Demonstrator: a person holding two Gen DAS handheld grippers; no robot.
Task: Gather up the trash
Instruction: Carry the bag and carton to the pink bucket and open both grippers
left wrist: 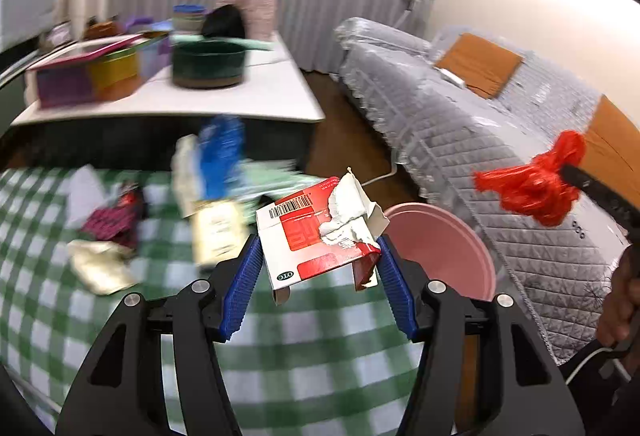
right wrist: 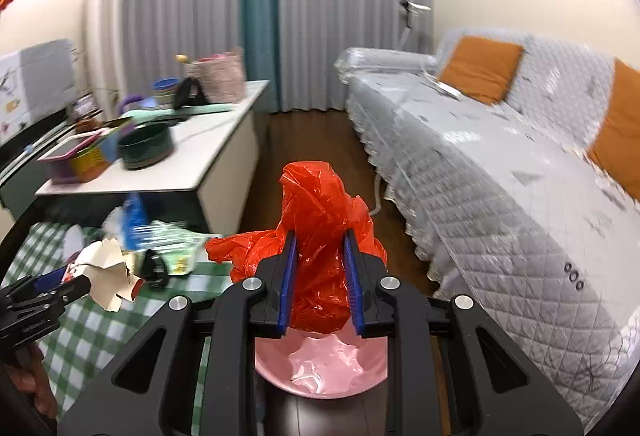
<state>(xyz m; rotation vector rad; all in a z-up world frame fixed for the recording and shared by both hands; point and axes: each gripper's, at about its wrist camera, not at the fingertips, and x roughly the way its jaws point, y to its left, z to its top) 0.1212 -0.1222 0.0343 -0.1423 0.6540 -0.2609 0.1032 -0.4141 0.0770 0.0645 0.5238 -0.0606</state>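
Red-and-white torn cardboard carton [left wrist: 320, 236]: clamped in left claw [left wrist: 318, 268], carried toward the pink plastic bin [left wrist: 448, 248] just beyond and right of it. Crumpled red plastic bag [right wrist: 320, 236]: pinched in right claw [right wrist: 320, 276], directly above that bin, likely for dropping. Remaining litter on the green-checked table [left wrist: 280, 364]: blurred, unidentifiable.

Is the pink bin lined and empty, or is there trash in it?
Lined; apparently empty. The pink bin shows only a pink liner inside; its upper part is hidden behind the red plastic bag.

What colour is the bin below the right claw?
Pink bin, clearest in the right wrist view.
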